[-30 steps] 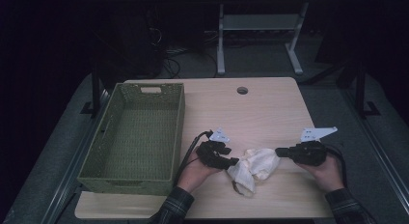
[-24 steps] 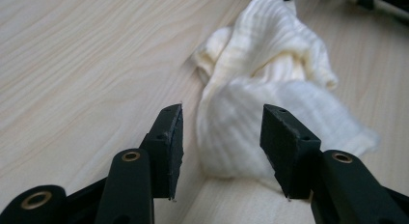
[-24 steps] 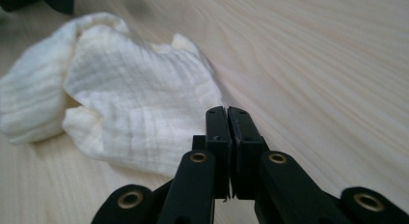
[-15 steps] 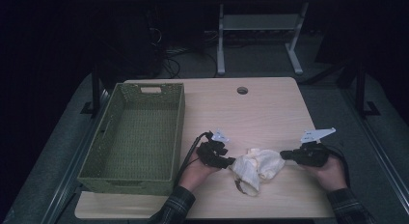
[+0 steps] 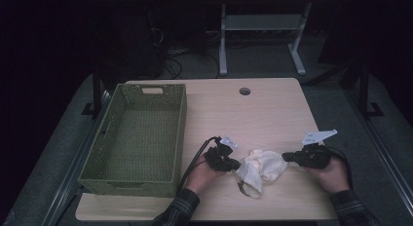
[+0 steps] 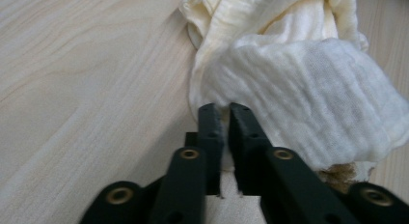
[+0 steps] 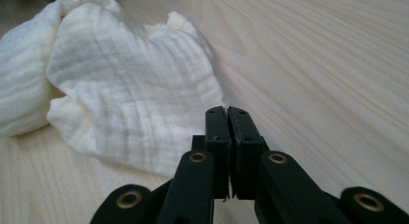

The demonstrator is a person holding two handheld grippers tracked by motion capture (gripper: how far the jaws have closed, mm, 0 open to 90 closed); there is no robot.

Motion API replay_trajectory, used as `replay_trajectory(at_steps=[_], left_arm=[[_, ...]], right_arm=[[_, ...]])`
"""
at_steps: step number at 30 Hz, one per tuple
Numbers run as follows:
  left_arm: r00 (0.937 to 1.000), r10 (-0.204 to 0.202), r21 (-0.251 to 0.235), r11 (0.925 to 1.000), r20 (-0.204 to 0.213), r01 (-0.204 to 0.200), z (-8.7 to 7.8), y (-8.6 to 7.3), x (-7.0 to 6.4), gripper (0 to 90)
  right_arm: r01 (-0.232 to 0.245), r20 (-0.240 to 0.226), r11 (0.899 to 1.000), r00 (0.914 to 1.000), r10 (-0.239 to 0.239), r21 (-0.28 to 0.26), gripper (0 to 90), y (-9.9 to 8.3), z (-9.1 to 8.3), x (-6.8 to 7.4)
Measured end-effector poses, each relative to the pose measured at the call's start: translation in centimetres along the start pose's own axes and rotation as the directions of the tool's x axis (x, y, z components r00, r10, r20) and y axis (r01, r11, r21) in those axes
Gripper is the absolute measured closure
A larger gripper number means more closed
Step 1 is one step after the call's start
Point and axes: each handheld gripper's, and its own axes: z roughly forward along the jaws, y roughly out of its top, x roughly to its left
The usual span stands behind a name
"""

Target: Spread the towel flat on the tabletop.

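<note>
I see a light wooden table (image 5: pixel 272 114) with a round cable hole (image 5: pixel 245 91) near its far edge. A green woven basket (image 5: pixel 104 160) stands on its left part. Under the table lies a grey floor (image 5: pixel 331 97), and dark metal rails (image 5: pixel 377 138) run along both sides. Behind the table I notice a white metal frame (image 5: pixel 263 28) with two legs, and some black cables (image 5: pixel 170 60) on the floor. The room behind is very dark; the light falls mostly on the table.
</note>
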Motion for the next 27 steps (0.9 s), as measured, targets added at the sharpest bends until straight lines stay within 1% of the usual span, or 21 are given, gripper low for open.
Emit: replay_trajectory(at_steps=[2, 3, 6, 7, 9, 10, 11, 12, 13, 14, 15, 16, 17, 18, 19, 20, 21, 22, 23, 25, 27], left_arm=[[0.9999, 0.012, 0.017, 0.9998, -0.002, -0.012, -0.2, 0.2, 0.1, 87.4], [1.0000, 0.003, 0.008, 1.0000, -0.007, -0.003, -0.4, 0.2, 0.0, 88.0], [0.9998, 0.005, -0.006, 1.0000, -0.017, -0.005, -1.1, 0.4, 0.1, 88.5], [0.9996, 0.003, -0.028, 0.9996, -0.028, -0.004, -1.5, 0.5, 0.1, 88.6], [0.9992, 0.003, -0.047, 0.9989, -0.039, -0.005, -2.2, 0.7, 0.2, 88.8], [0.9986, -0.003, -0.075, 0.9972, -0.053, -0.001, -2.8, 0.9, 0.3, 88.9], [0.9986, -0.003, -0.075, 0.9972, -0.053, -0.001, -2.8, 0.9, 0.3, 88.9], [0.9977, -0.015, -0.105, 0.9944, -0.066, 0.008, -3.4, 1.1, 0.4, 88.9], [0.9977, -0.015, -0.105, 0.9944, -0.066, 0.008, -3.4, 1.1, 0.4, 89.0], [0.9966, -0.022, -0.121, 0.9925, -0.080, 0.012, -3.7, 1.2, 0.4, 89.0], [0.9960, -0.011, -0.119, 0.9928, -0.089, 0.001, -4.0, 1.3, 0.4, 89.0], [0.9940, -0.009, -0.138, 0.9904, -0.109, -0.006, -4.4, 1.6, 0.4, 89.1], [0.9940, -0.009, -0.138, 0.9904, -0.109, -0.006, -4.4, 1.6, 0.4, 89.1], [0.9922, -0.008, -0.151, 0.9885, -0.124, -0.011, -4.7, 1.8, 0.3, 89.1], [0.9904, -0.015, -0.182, 0.9833, -0.137, -0.010, -5.0, 2.0, 0.1, 89.2], [0.9893, -0.006, -0.187, 0.9820, -0.146, -0.022, -5.2, 2.2, 0.0, 89.2], [0.9893, -0.006, -0.187, 0.9820, -0.146, -0.022, -5.2, 2.2, 0.0, 89.1], [0.9874, 0.014, -0.190, 0.9808, -0.157, -0.044, -5.6, 2.6, -0.4, 89.1], [0.9874, 0.014, -0.190, 0.9808, -0.157, -0.044, -5.6, 2.6, -0.4, 89.1], [0.9865, 0.034, -0.205, 0.9766, -0.160, -0.067, -6.2, 3.3, -0.8, 89.0], [0.9861, 0.038, -0.224, 0.9717, -0.162, -0.074, -6.5, 3.7, -1.0, 89.0]], right_arm=[[0.002, -0.001, 1.000, 1.0000, -0.002, -0.007, 87.3, 0.0, 0.0, 0.0], [0.002, -0.001, 1.000, 1.0000, -0.002, -0.009, 87.3, 0.0, -0.1, 0.0], [0.004, 0.003, 1.000, 1.0000, -0.003, -0.016, 87.4, 0.1, -0.4, 0.1], [0.010, 0.003, 1.000, 0.9999, -0.010, -0.028, 87.4, 0.1, -0.6, 0.1], [0.024, 0.014, 0.998, 0.9996, -0.024, -0.052, 87.5, 0.3, -1.2, 0.1], [0.023, 0.015, 0.998, 0.9996, -0.022, -0.055, 87.5, 0.4, -1.3, 0.1], [0.023, 0.015, 0.998, 0.9996, -0.022, -0.055, 87.5, 0.4, -1.3, 0.1], [0.027, 0.026, 0.997, 0.9993, -0.026, -0.070, 87.6, 0.5, -1.7, -0.1], [0.031, 0.031, 0.997, 0.9991, -0.029, -0.073, 87.6, 0.6, -1.9, -0.2], [0.030, 0.039, 0.996, 0.9989, -0.027, -0.081, 87.7, 0.7, -2.1, -0.3], [0.030, 0.039, 0.996, 0.9989, -0.027, -0.081, 87.7, 0.7, -2.1, -0.3], [0.034, 0.051, 0.995, 0.9983, -0.029, -0.098, 87.9, 0.7, -2.6, -0.5], [0.034, 0.051, 0.995, 0.9983, -0.029, -0.098, 87.9, 0.7, -2.6, -0.5], [0.035, 0.056, 0.994, 0.9980, -0.029, -0.108, 88.1, 0.8, -2.9, -0.5], [0.033, 0.067, 0.992, 0.9974, -0.025, -0.125, 88.3, 0.8, -3.4, -0.6], [0.033, 0.068, 0.990, 0.9974, -0.024, -0.134, 88.5, 0.8, -3.6, -0.6], [0.029, 0.070, 0.990, 0.9974, -0.019, -0.139, 88.5, 0.9, -3.8, -0.4], [0.034, 0.074, 0.989, 0.9970, -0.023, -0.144, 88.5, 1.0, -4.0, -0.3], [0.042, 0.078, 0.987, 0.9965, -0.030, -0.153, 88.5, 1.1, -4.1, -0.2], [0.054, 0.082, 0.984, 0.9958, -0.040, -0.169, 88.5, 1.3, -4.5, 0.1], [0.062, 0.086, 0.981, 0.9951, -0.047, -0.182, 88.5, 1.6, -4.7, 0.3]])
